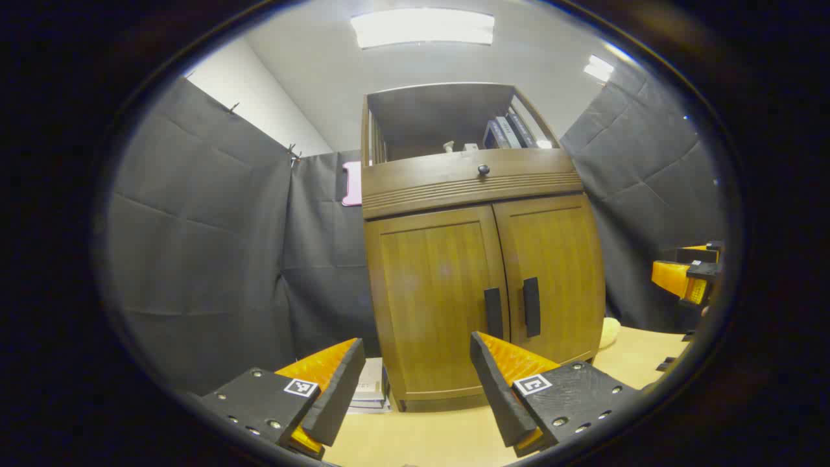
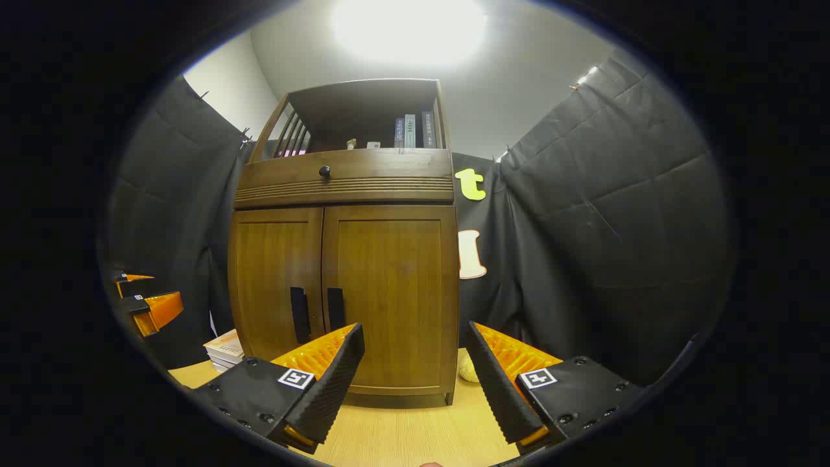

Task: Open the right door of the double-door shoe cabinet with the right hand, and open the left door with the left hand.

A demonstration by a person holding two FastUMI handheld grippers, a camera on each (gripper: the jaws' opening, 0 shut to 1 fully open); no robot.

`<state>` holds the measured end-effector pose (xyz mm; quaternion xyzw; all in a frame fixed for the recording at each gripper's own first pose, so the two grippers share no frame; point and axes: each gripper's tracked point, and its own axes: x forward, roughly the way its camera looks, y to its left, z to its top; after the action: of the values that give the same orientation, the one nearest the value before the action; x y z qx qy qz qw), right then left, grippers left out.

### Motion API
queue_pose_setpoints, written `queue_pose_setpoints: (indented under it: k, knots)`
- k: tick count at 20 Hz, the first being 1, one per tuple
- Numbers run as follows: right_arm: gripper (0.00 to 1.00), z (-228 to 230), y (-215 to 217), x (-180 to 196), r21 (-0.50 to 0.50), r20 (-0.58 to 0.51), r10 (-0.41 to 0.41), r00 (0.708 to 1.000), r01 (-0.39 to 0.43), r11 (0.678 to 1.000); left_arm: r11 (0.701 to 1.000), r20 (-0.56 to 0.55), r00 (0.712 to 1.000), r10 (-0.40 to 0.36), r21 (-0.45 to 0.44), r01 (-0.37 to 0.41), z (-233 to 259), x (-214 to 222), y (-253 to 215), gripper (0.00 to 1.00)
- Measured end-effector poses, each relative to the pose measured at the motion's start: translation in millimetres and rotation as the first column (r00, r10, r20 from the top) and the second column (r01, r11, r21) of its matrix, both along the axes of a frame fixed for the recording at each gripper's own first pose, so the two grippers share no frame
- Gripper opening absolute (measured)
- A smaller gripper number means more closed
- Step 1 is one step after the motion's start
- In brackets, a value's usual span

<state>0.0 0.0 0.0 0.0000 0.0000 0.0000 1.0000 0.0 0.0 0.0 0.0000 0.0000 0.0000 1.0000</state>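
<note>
Both cabinet (image 1: 480, 259) doors are closed; left gripper (image 1: 415, 383) and right gripper (image 2: 415, 376) hang wide, empty, apart from the handles (image 1: 512, 310).

The brown wooden double-door shoe cabinet (image 2: 343, 259) shows a smooth, semi-gloss grained finish with two matt black bar handles (image 2: 318, 308), standing on a pale matt wood-grain tabletop (image 2: 402, 434) before creased matt black cloth walls (image 2: 603, 227).

shoe cabinet (image 1: 480, 259) | wooden, upright on table | right door (image 1: 551, 272), left door (image 1: 434, 292) both closed
</note>
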Motion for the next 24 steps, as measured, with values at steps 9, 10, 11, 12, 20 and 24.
queue_pose_setpoints:
  k: [9,10,11,12,20,24]
  knots:
    - [0.99,2,1,0,0.006,0.007,0.004,1.0,-0.004,1.0,1.0,0.003,1.0,0.004,-0.004,-0.004,1,-3,0,0.95]
    - [0.99,2,1,0,0.006,0.005,0.005,1.0,-0.005,1.0,1.0,0.004,1.0,0.005,-0.003,-0.005,2,-4,0,0.95]
    - [0.99,1,2,2,0.006,0.004,0.007,1.0,-0.007,1.0,1.0,0.005,1.0,0.007,-0.002,-0.007,3,-4,1,0.95]
    - [0.99,1,3,4,0.007,0.002,0.009,1.0,-0.009,1.0,1.0,0.005,1.0,0.007,-0.002,-0.007,4,-4,2,0.95]
    - [0.99,-4,25,27,0.014,-0.004,0.05,0.999,-0.05,0.999,1.0,-0.001,1.0,0.027,-0.008,-0.027,0,-4,10,0.95]
    - [0.99,-4,38,44,0.027,0.002,0.073,0.997,-0.073,0.997,0.999,-0.004,0.999,0.044,-0.009,-0.044,-1,-9,20,0.95]
